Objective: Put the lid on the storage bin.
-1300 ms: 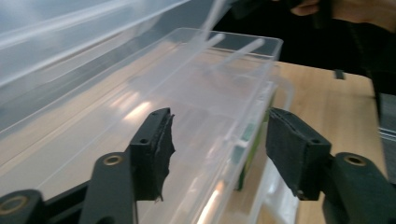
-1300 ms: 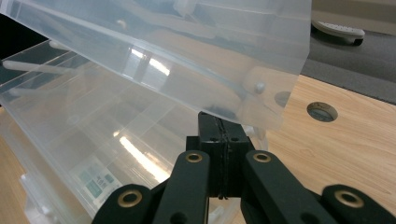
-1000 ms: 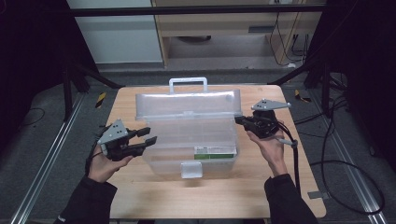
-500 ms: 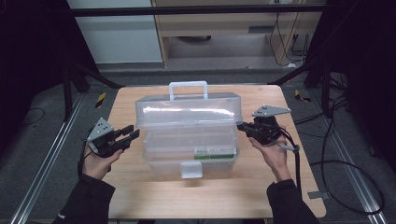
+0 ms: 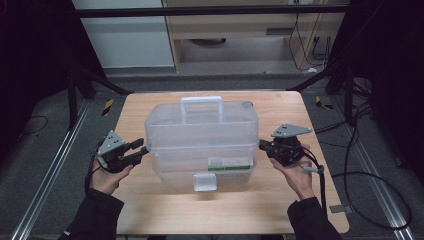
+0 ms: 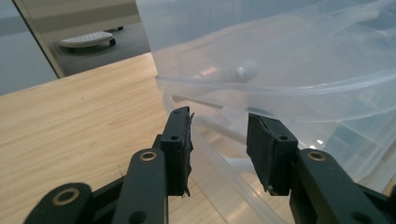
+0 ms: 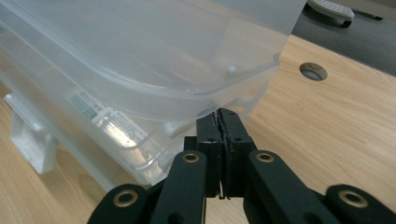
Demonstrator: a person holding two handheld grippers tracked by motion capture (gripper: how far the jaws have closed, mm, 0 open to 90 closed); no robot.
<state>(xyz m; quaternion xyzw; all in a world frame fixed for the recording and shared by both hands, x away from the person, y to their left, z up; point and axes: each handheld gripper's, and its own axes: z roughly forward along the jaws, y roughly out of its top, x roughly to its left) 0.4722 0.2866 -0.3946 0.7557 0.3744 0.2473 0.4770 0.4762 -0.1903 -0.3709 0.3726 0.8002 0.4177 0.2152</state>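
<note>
The clear plastic hinged storage box with a carry handle (image 5: 202,142) sat mid-table on the light wooden table (image 5: 280,210). The left gripper (image 6: 219,135), jaws parted, held nothing at its left rim; the right gripper (image 7: 219,122), jaws pressed together, was tucked under the lid's right edge (probably levering). Best to lift both ends evenly.

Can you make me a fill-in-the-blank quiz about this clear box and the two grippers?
1. The clear plastic storage box sits on a ____ table.
2. The left gripper has its jaws ____.
3. The right gripper has its jaws ____.
4. The box's white carry handle is on its ____.

Missing words: wooden; open; shut; top
</note>
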